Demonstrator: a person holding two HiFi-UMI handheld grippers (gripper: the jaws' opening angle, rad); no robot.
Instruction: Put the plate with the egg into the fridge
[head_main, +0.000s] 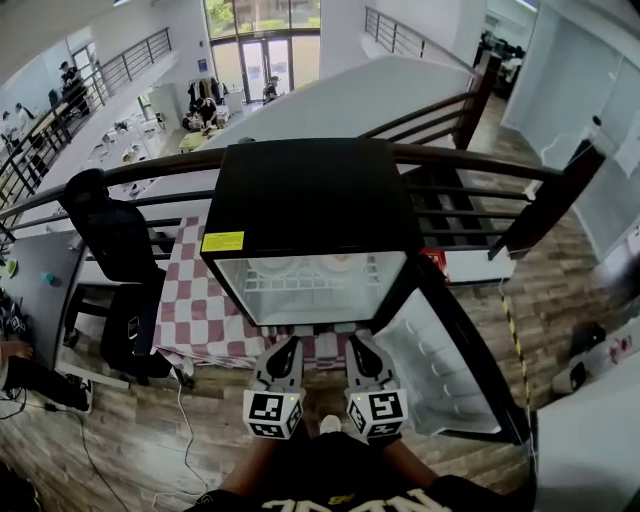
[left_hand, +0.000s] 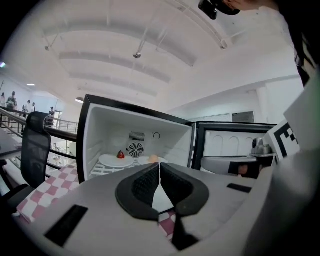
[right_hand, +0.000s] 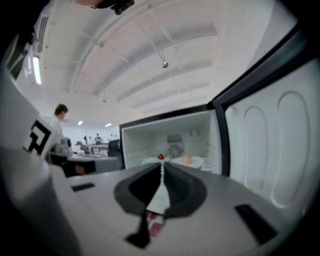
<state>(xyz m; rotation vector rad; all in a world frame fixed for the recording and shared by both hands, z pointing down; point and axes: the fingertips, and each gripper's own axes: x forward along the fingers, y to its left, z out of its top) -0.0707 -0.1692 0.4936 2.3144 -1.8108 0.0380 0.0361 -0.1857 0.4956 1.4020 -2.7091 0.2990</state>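
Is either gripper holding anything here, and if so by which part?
Nothing is held. The left gripper and the right gripper are both shut and empty; the plate with the egg sits inside the fridge.

The left tongs (head_main: 289, 345) and right tongs (head_main: 357, 344) are grey, black-padded, with black-and-white marker cubes (head_main: 273, 413).

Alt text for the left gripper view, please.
An open fridge holds the egg plate and a plate with a small red item on its wire shelf. In front, the left hand-held gripper is shut and empty.
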